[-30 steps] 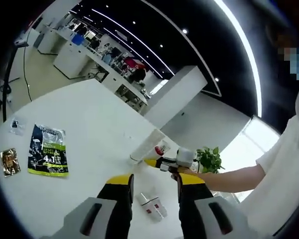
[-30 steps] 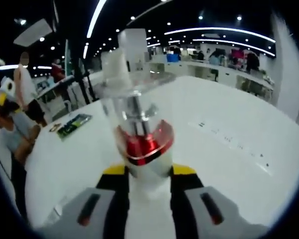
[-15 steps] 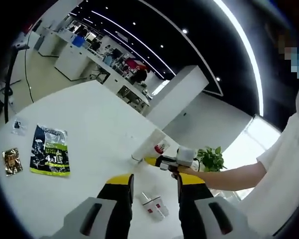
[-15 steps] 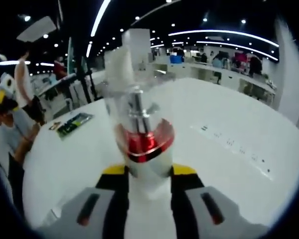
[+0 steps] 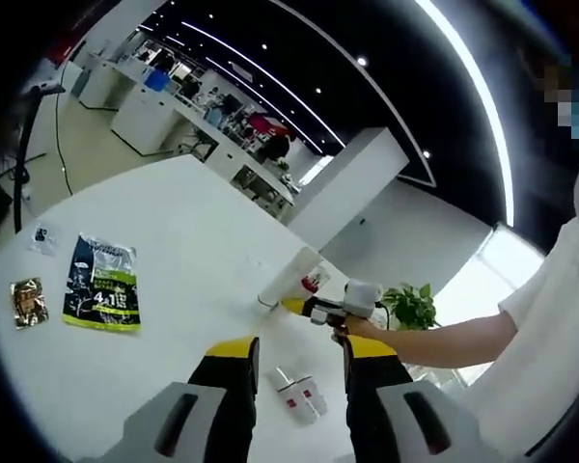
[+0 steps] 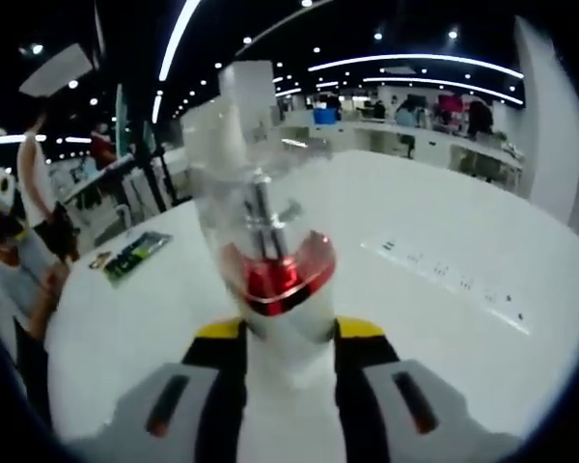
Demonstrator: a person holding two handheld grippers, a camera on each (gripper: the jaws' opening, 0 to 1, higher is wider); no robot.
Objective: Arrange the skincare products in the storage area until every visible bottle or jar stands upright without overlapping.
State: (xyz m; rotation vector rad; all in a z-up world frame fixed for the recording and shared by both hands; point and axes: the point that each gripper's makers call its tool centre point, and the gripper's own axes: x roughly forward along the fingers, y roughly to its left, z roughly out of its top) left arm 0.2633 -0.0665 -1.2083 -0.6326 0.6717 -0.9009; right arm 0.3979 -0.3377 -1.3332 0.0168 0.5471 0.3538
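Right tongs (image 6: pixel 288 333) clamped on pump bottle (image 6: pixel 270 260), carried above white table (image 6: pixel 444 222). Left tongs (image 5: pixel 299 352) apart, hovering over small bottle (image 5: pixel 297 394) lying flat. Could slip or topple if set down tilted.

The white table (image 5: pixel 174 241) lay bare and open across its middle and far side. A green packet (image 5: pixel 101 286) and a small sachet (image 5: pixel 26 301) sat off at its left edge. A small bottle (image 5: pixel 296 391) lay between the left jaws, and a pump bottle (image 6: pixel 265 251) blocked the right jaws
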